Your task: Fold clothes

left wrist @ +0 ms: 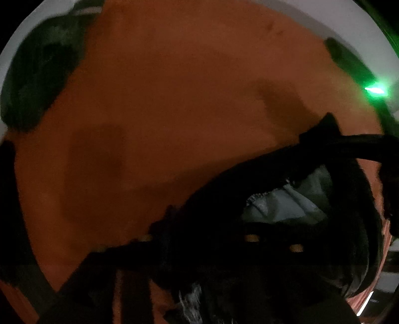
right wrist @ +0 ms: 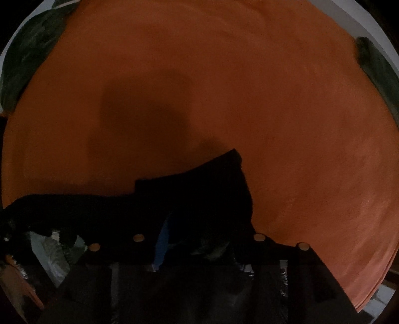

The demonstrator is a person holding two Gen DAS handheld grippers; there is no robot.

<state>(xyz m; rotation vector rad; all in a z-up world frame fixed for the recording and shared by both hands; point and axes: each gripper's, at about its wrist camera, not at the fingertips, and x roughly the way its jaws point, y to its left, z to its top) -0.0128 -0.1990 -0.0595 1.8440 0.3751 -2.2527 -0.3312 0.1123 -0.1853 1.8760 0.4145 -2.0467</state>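
Note:
A black garment hangs across the lower right of the left wrist view, with a pale grey inner lining showing through an opening. It drapes over my left gripper, which looks shut on the cloth; the fingertips are buried in the dark fabric. In the right wrist view the same black garment rises from my right gripper, pinched there, with one corner pointing up. A blue strip shows by the fingers. The garment casts shadows on the orange sheet beneath it.
The orange sheet fills most of both views. Dark green cloth lies at its far left and far right. A green light glows at the right edge. A white surface borders the sheet.

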